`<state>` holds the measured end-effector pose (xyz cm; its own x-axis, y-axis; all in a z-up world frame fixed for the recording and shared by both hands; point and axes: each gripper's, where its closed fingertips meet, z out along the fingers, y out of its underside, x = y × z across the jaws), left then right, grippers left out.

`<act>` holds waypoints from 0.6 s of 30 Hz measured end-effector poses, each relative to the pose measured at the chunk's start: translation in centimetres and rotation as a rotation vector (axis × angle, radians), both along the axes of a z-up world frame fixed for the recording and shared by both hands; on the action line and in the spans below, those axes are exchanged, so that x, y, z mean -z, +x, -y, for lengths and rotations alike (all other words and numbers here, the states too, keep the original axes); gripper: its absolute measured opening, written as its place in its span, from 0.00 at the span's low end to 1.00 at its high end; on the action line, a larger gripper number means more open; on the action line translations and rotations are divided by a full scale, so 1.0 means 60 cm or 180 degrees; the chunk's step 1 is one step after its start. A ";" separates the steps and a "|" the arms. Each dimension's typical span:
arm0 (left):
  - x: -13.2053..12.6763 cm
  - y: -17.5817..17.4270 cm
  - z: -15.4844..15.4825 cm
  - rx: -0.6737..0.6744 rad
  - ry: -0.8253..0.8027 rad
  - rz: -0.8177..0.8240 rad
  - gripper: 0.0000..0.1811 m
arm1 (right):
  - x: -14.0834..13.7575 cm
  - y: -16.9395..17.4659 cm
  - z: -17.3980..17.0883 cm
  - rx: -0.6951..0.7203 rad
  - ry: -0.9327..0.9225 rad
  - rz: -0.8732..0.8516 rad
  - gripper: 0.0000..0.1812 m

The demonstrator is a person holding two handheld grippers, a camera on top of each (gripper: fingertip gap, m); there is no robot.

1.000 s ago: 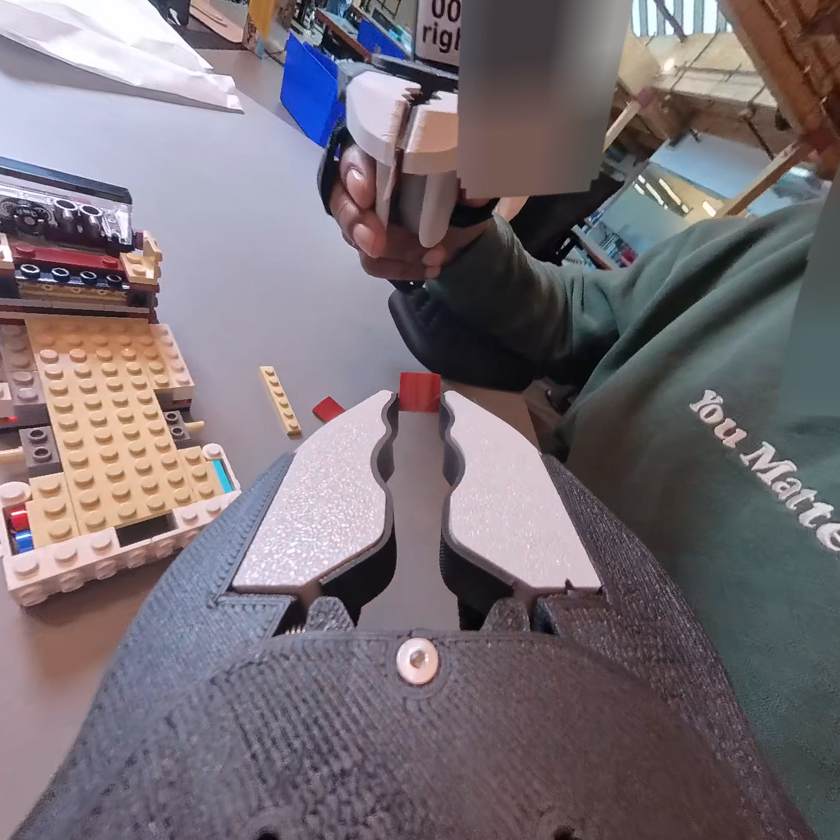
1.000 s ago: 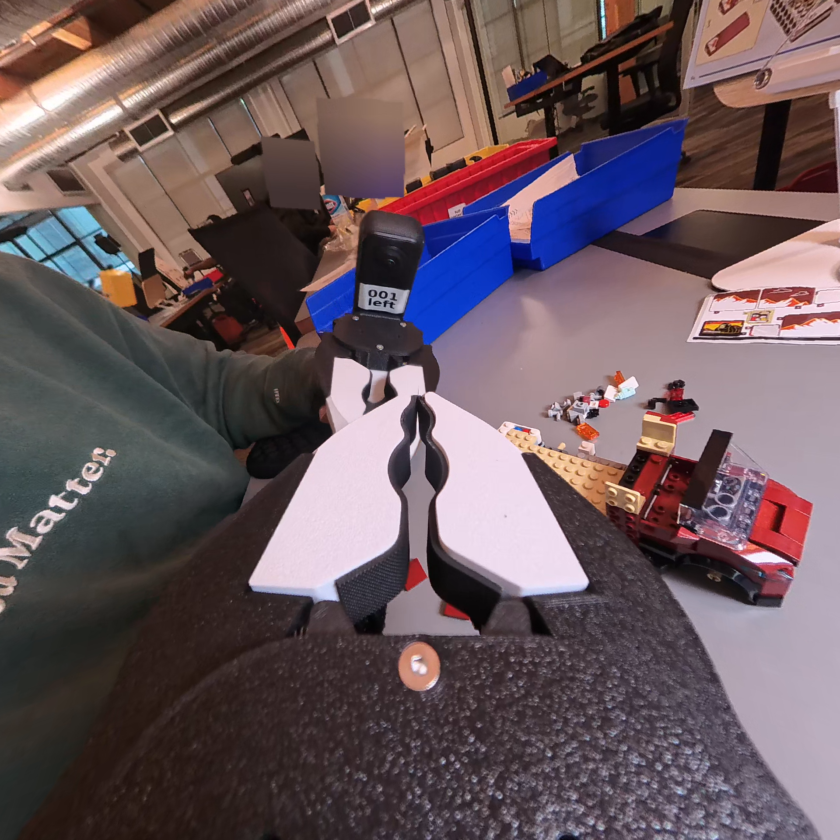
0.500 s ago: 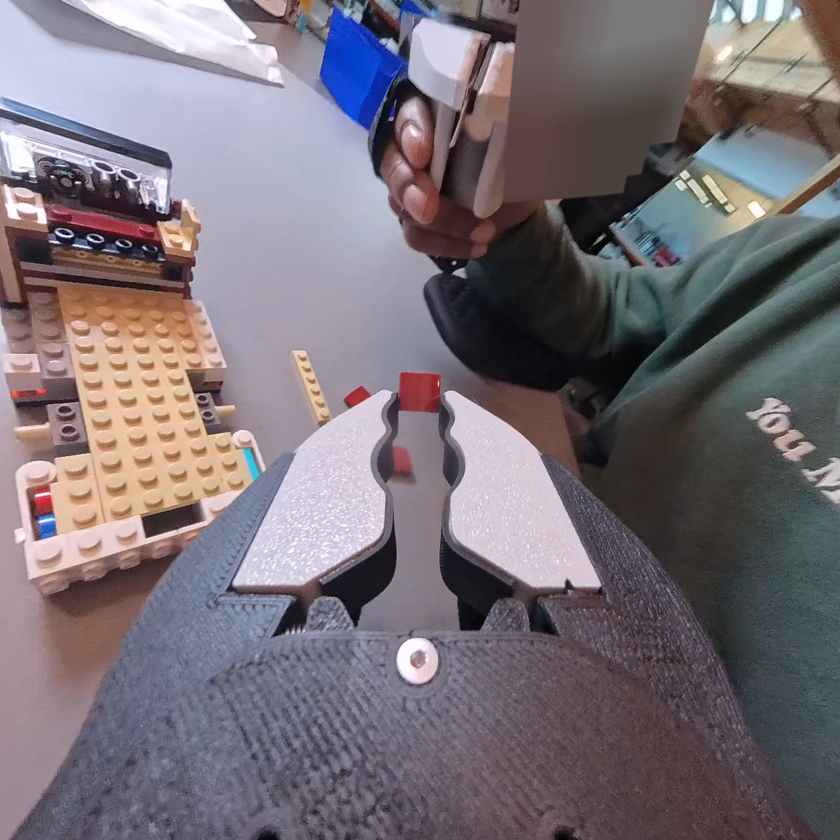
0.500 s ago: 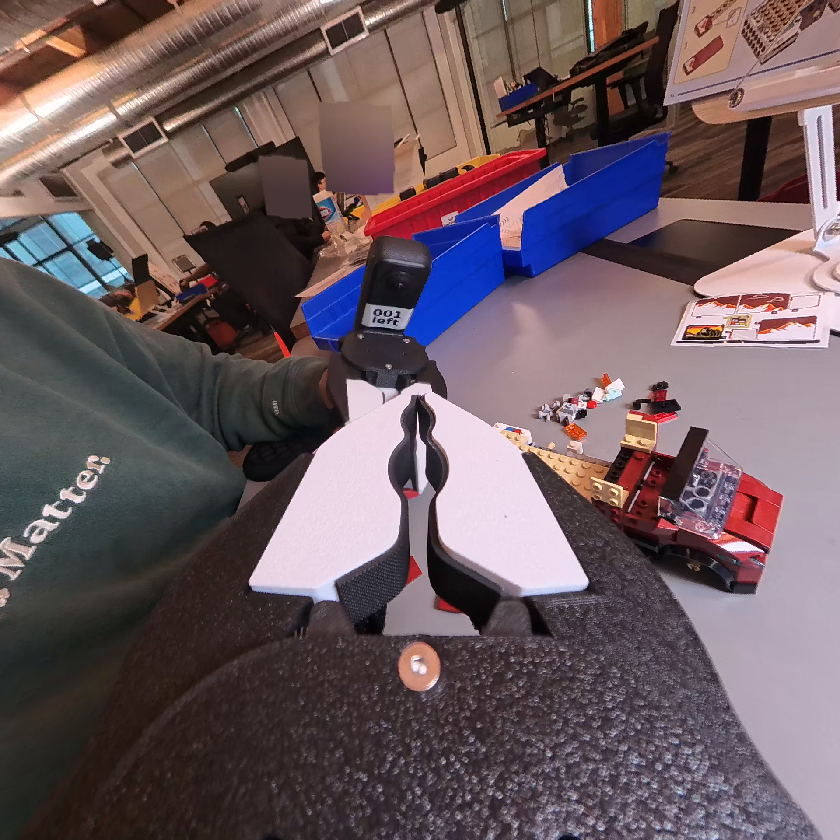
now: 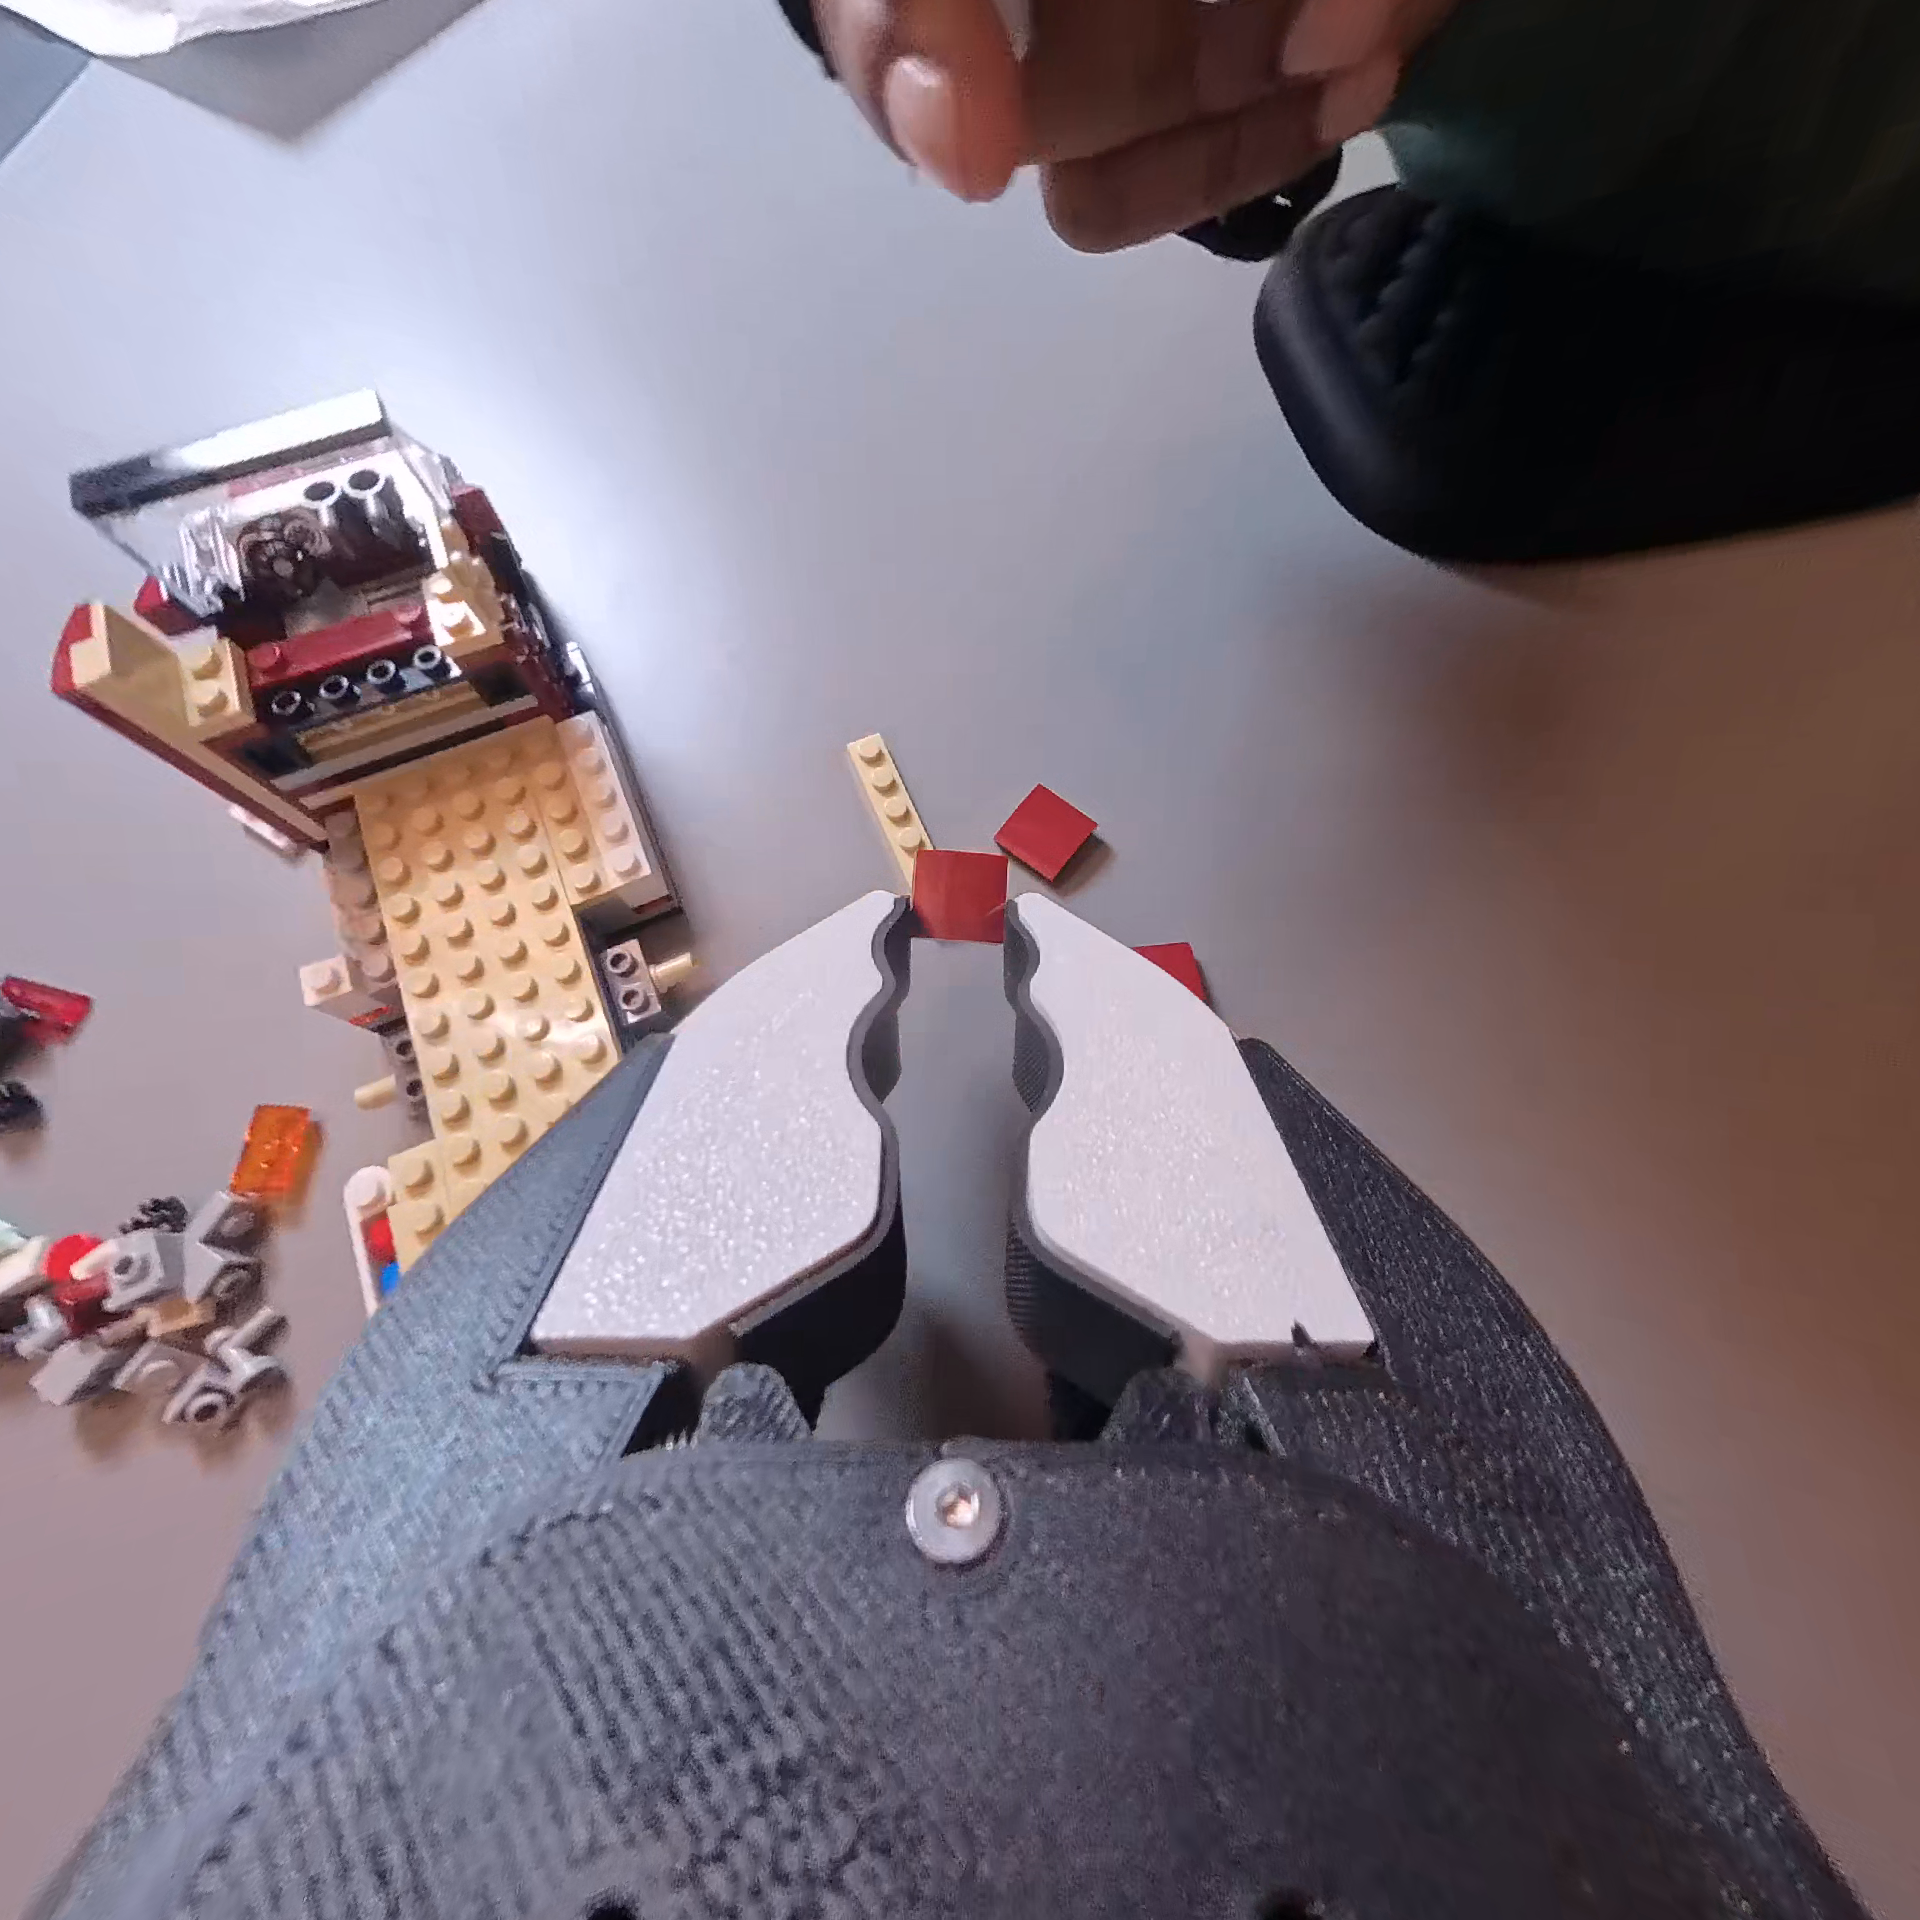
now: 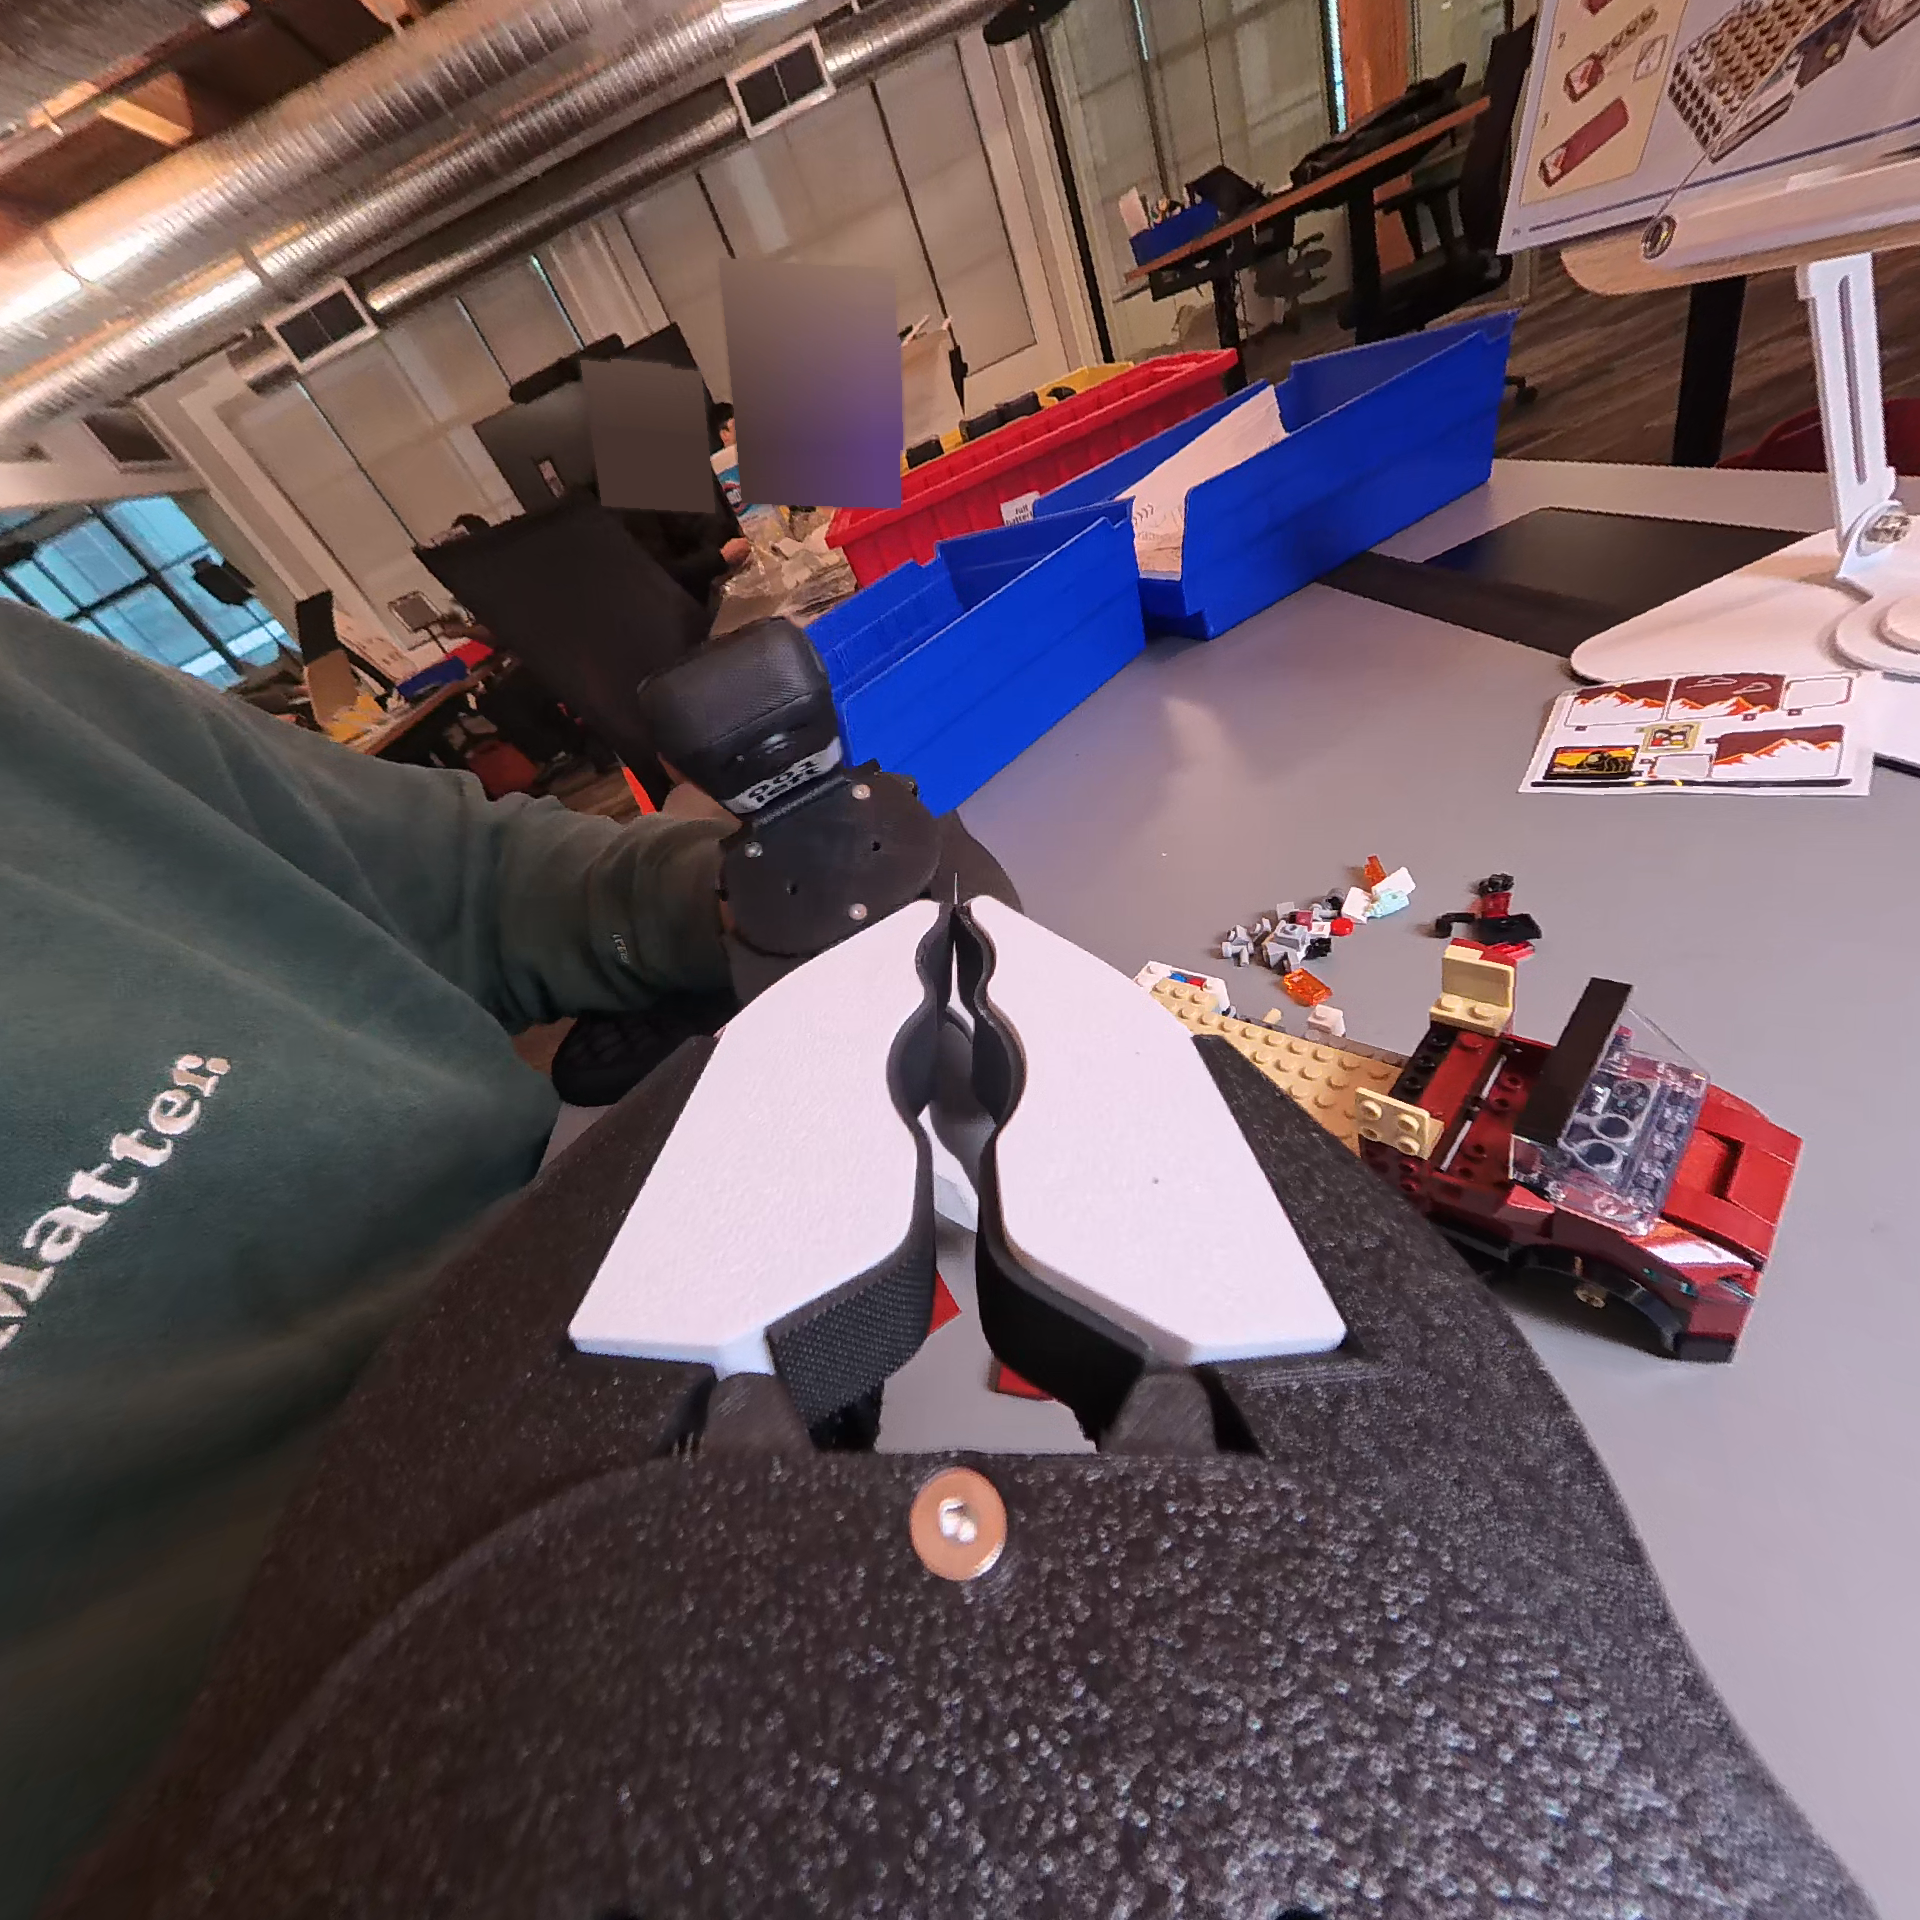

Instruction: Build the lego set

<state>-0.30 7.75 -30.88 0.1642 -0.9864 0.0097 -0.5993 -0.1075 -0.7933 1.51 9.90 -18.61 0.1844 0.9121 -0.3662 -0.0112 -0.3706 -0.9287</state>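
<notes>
Pinching a dark red square tile (image 5: 958, 894) at its very tips, the left gripper (image 5: 956, 914) hangs over the grey table (image 5: 1039, 520). Two more red tiles lie just beyond and to the right of those tips, with a tan plate strip (image 5: 889, 795) just left of them. Off to the left sits the half-built red car (image 5: 416, 790) on its tan base. Over on the right gripper (image 6: 961, 920), the fingers are pressed together, nothing between them.
</notes>
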 end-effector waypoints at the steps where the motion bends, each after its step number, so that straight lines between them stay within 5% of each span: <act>1: -0.002 0.000 0.004 0.0088 0.0085 -0.0027 0.09 | 0.000 0.001 0.000 0.0007 -0.0001 -0.0006 0.00; 6: 0.002 -0.011 0.019 0.0593 0.0460 -0.0422 0.09 | -0.001 0.009 -0.004 0.0034 -0.0042 -0.0052 0.00; 14: 0.024 -0.034 0.038 0.2161 0.0842 -0.1616 0.09 | -0.002 0.027 -0.006 0.0109 -0.0056 -0.0092 0.00; 18: 0.023 -0.043 0.029 0.2278 0.0648 -0.1770 0.14 | -0.003 0.042 -0.011 0.0182 -0.0095 -0.0149 0.00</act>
